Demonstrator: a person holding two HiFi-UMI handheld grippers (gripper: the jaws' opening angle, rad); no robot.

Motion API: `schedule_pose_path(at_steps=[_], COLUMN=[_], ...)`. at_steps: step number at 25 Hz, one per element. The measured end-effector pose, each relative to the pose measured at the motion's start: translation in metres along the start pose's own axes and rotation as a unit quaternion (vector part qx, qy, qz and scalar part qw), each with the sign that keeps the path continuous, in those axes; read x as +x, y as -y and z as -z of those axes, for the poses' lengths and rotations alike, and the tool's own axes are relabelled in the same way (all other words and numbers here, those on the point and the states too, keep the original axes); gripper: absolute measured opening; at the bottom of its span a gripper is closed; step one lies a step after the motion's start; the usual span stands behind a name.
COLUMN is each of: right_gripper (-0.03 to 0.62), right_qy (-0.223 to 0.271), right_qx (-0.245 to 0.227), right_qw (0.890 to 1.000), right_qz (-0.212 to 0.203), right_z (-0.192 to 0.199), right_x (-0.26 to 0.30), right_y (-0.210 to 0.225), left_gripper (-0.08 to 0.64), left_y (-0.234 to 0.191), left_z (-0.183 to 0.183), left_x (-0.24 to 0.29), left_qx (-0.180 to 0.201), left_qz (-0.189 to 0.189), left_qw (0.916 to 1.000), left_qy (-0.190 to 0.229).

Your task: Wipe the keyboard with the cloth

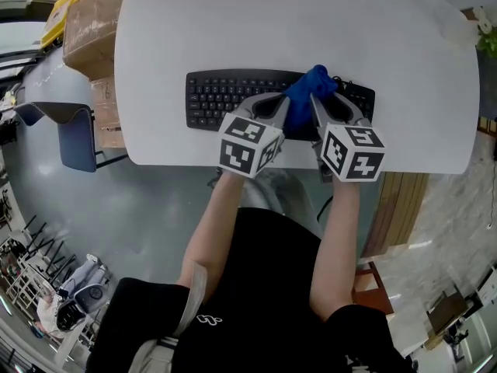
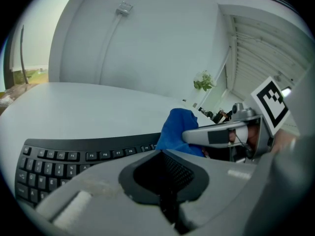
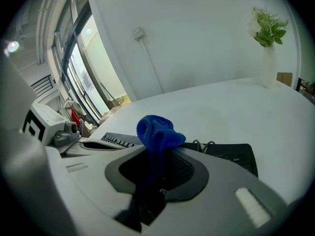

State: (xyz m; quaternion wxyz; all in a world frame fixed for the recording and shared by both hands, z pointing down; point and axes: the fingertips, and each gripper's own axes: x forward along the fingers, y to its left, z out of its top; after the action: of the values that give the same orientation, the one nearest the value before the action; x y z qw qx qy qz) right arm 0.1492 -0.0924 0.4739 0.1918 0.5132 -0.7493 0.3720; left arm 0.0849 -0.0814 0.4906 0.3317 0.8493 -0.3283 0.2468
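Note:
A black keyboard (image 1: 225, 95) lies on the white table (image 1: 295, 22) near its front edge. My right gripper (image 1: 317, 103) is shut on a blue cloth (image 1: 311, 92), which bunches up above the jaw tips over the keyboard's right half. The right gripper view shows the cloth (image 3: 156, 132) rising from between the jaws, with the keyboard's right end (image 3: 231, 156) behind it. My left gripper (image 1: 283, 107) is shut with nothing in it, just left of the cloth and above the keys. From the left gripper view, the cloth (image 2: 174, 129) and keyboard (image 2: 59, 163) lie ahead.
Cardboard boxes (image 1: 89, 22) stand off the table's far left, and a blue chair (image 1: 74, 134) below them. A vase with a green plant (image 3: 268, 33) stands at the table's far right. The table's front edge runs just under both grippers.

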Motion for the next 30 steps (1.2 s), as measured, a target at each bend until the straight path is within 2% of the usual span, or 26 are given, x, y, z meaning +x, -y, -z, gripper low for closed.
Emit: schedule_pose_path(at_steps=[18,30], right_gripper=[0.095,0.100], right_qy=[0.020,0.036], right_qx=[0.016,0.036], right_qw=[0.999,0.998], right_qz=[0.029,0.026], right_z=[-0.003,-0.002], right_x=[-0.034,-0.049], right_y=[0.047,0.067], left_gripper=[-0.002,-0.002], left_y=[0.047,0.067], left_z=[-0.006,-0.015], left_x=[0.035,0.046], left_qx=[0.024,0.047], left_qz=[0.032,0.036], left_qw=[0.9992,0.9982], left_qy=[-0.011,-0.012])
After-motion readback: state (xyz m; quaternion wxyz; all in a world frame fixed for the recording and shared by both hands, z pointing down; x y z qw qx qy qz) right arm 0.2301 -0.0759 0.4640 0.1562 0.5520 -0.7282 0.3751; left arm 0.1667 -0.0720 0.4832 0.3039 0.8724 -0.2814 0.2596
